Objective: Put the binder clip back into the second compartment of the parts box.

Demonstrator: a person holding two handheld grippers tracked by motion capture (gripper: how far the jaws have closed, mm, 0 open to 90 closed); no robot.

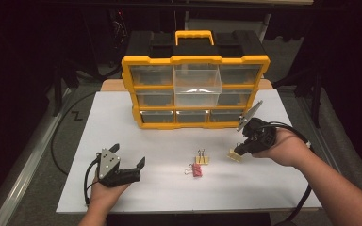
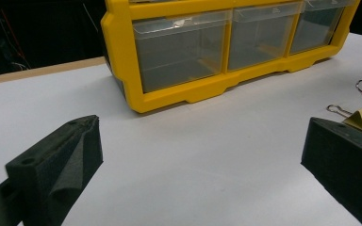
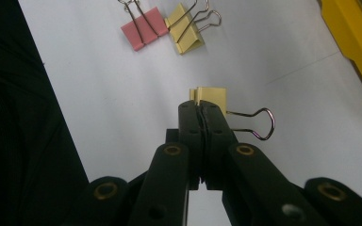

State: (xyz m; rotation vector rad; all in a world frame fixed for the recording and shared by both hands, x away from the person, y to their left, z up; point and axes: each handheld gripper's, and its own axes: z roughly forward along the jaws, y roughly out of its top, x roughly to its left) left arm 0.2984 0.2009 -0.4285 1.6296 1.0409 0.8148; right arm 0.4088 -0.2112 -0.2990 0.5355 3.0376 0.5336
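Black jaws of the right gripper (image 3: 201,110) are pressed together on a yellow binder clip (image 3: 210,97), pinching it so that its folded body sticks out past the jaw tips and its wire handles loop off to one side. In the high view that held clip (image 1: 234,155) sits at the tip of the right gripper (image 1: 241,149), low over the white table top (image 1: 169,188), in front of the yellow organizer's right end and well apart from it.

Two more binder clips lie on the table in front of the organizer (image 1: 195,92), roughly below its middle column: a second yellow clip (image 1: 201,159) and, just nearer the person and almost touching it, a pink clip (image 1: 196,170). The right gripper view shows this pair side by side beyond the held clip, pink (image 3: 143,29) and yellow (image 3: 185,34).

The left gripper (image 1: 131,163) rests on the table in the person's left hand (image 1: 104,190), in front of the organizer's left end and well apart from it, its jaws spread wide with nothing between them. The left gripper view looks between those open jaws at the organizer's bottom row of clear drawers (image 2: 184,47).

One clear drawer (image 1: 198,84) in the organizer's middle column stands pulled out towards the person.
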